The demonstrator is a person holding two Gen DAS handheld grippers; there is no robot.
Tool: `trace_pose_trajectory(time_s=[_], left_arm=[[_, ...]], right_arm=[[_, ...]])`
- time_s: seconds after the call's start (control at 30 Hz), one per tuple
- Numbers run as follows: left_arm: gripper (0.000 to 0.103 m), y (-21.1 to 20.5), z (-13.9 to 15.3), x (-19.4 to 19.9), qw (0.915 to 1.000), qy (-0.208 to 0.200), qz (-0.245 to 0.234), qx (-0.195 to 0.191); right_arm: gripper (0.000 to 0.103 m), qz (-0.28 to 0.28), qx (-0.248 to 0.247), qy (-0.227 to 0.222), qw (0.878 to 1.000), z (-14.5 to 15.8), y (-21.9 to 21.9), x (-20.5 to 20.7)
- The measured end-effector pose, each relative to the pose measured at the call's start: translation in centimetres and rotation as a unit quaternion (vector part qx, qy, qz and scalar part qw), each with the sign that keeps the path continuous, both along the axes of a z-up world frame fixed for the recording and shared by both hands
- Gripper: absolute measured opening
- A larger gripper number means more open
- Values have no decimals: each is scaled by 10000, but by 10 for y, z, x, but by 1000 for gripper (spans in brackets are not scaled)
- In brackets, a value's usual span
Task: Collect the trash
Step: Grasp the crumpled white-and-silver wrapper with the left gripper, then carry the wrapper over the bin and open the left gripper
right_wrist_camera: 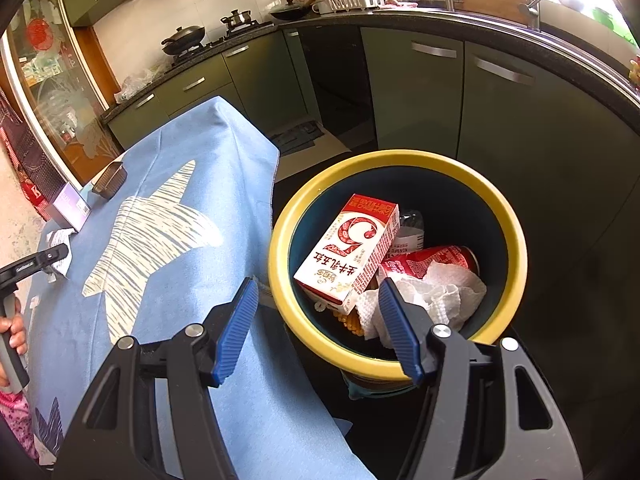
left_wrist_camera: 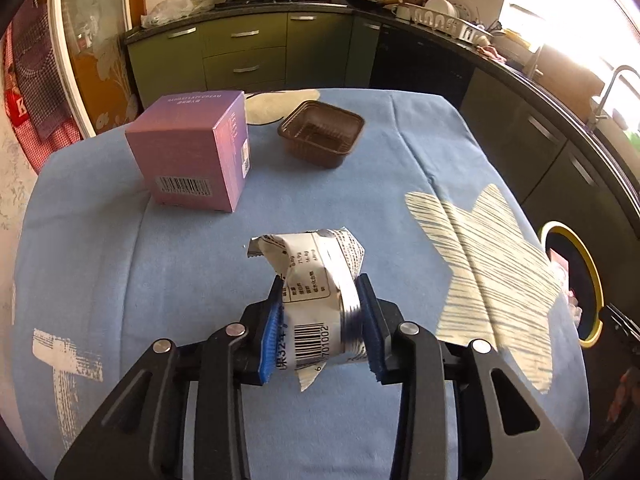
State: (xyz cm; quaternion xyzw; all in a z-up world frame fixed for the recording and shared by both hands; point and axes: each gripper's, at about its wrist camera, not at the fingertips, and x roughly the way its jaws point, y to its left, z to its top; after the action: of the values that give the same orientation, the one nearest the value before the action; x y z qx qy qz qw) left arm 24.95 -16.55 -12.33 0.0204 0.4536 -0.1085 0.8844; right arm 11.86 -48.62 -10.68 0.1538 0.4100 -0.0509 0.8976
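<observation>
My left gripper (left_wrist_camera: 320, 285) is shut on a crumpled white wrapper (left_wrist_camera: 310, 258) with a barcode, its blue pads pressing both sides just above the blue tablecloth (left_wrist_camera: 360, 208). Farther back on the cloth stand a pink box (left_wrist_camera: 192, 152) and an empty brown plastic tray (left_wrist_camera: 320, 132). My right gripper (right_wrist_camera: 318, 286) is open and empty, hanging over the near rim of a yellow-rimmed bin (right_wrist_camera: 400, 158) beside the table. Inside the bin lie a red-and-white milk carton (right_wrist_camera: 348, 248), a red can (right_wrist_camera: 432, 260) and a crumpled paper towel (right_wrist_camera: 440, 292).
In the right wrist view the left gripper (right_wrist_camera: 36, 264), held by a person's hand (right_wrist_camera: 12, 332), grips the wrapper (right_wrist_camera: 60, 248) at the table's left. Green kitchen cabinets (right_wrist_camera: 416, 92) curve behind the bin. The bin's rim (left_wrist_camera: 592, 276) shows off the table's right edge.
</observation>
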Motion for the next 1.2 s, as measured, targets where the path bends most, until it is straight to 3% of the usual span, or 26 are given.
trace_pose_trajectory(time_s=[0.53, 0.67, 0.87, 1.2], left_arm=[[35, -39, 81, -87, 9909, -782, -1089, -65], [35, -78, 93, -95, 9826, -875, -1632, -106], [35, -167, 91, -94, 9632, -864, -2541, -177], [35, -333, 46, -68, 9315, -213, -3628, -155]], right_arm=[[60, -84, -29, -253, 9996, 15, -7, -24], [61, -316, -68, -381, 9987, 24, -21, -41], [63, -759, -61, -447, 9961, 25, -54, -69], [63, -1284, 170, -293, 9911, 3, -105, -100]])
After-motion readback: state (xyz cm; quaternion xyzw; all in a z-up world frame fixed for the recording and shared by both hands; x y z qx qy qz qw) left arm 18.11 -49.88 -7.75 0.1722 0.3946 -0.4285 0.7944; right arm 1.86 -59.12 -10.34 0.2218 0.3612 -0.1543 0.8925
